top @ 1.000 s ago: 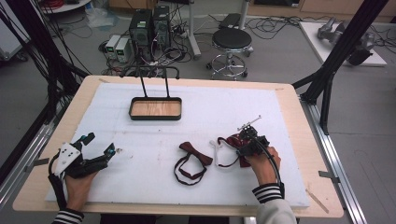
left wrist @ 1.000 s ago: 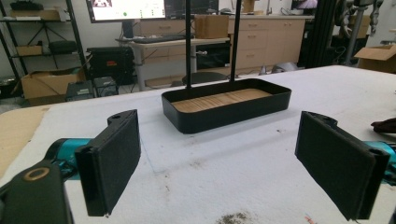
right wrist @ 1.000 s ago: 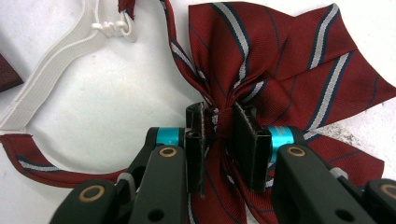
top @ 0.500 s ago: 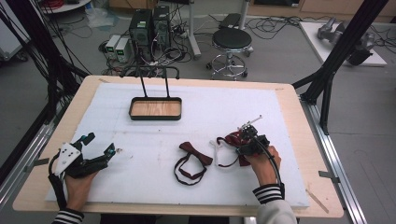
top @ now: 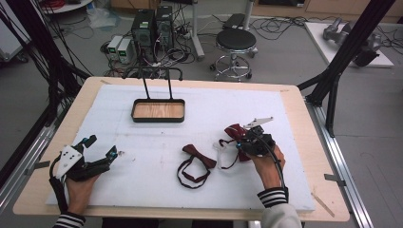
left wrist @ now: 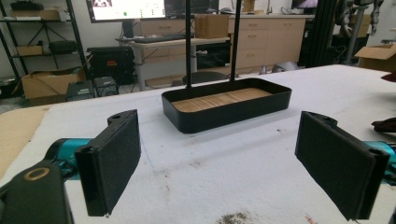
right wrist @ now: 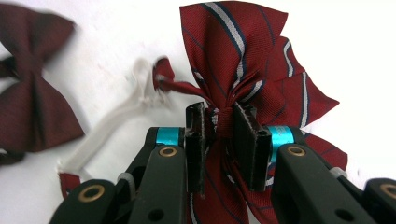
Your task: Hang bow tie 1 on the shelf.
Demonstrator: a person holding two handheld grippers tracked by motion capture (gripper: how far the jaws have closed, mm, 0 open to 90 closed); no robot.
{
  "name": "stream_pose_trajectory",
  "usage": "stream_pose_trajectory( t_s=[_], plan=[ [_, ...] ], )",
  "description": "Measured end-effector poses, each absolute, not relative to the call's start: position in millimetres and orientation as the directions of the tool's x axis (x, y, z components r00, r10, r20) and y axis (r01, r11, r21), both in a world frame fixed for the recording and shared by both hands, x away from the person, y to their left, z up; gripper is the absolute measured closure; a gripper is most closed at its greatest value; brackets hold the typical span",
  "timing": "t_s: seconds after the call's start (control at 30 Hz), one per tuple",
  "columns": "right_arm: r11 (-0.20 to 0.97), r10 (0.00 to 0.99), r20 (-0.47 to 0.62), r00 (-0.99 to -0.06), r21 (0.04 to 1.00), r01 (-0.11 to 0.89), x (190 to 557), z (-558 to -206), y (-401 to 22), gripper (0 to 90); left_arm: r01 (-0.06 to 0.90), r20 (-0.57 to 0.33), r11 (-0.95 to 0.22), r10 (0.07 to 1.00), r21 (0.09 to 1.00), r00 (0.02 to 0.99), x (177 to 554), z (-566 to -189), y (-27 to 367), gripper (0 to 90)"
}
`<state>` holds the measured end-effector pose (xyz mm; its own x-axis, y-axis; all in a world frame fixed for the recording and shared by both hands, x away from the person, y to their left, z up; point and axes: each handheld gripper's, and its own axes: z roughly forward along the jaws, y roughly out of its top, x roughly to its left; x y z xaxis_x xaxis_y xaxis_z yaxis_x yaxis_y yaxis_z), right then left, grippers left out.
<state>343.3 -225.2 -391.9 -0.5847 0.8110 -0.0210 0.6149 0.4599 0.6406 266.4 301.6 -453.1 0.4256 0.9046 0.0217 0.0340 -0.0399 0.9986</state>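
The high view showed the person's right hand point(top: 267, 166) lying low on the white foam mat point(top: 294, 118) at the right, fingers wrapped round the right gripper point(top: 240, 142), which pointed left and slightly away. In the right gripper view that gripper point(right wrist: 223, 135) had its jaws nearly closed, pinching the knot of a dark red striped fabric bow tie point(right wrist: 238, 51) with white and navy stripes; the bow lay on the mat beneath them. Its white elastic strap point(right wrist: 107, 126) trailed off to the left. A plain dark red bow tie point(top: 199, 156) with a looped dark strap lay just to the left, near the middle of the mat, apart from the gripper.

At the near left, the left hand point(top: 80, 190) rested on the mat, holding the left gripper point(top: 101, 148) level and aimed towards the far right. The left gripper view showed its jaws wide apart with nothing between them, facing a black rectangular metal tray with a wooden floor point(left wrist: 226, 105) farther off.
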Motion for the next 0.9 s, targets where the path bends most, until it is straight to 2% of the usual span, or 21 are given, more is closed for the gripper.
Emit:
stream_pose_trajectory(
  t_s=[0.3, 0.9],
  plan=[
    [0.421, 0.797, -0.032, -0.604, 0.747, 0.515, 338.3, -382.2, -221.9, 74.7, 0.035, 0.022, -0.041, 0.905, 0.999, 0.425, 266.4, -453.1, 301.8, 14.8],
    [0.334, 0.773, -0.020, -0.634, 0.863, 0.380, 337.6, -366.1, -211.6, 74.7, 0.035, 0.021, -0.039, 0.904, 0.999, 0.426, 266.5, -453.1, 302.0, 14.8]
  ],
)
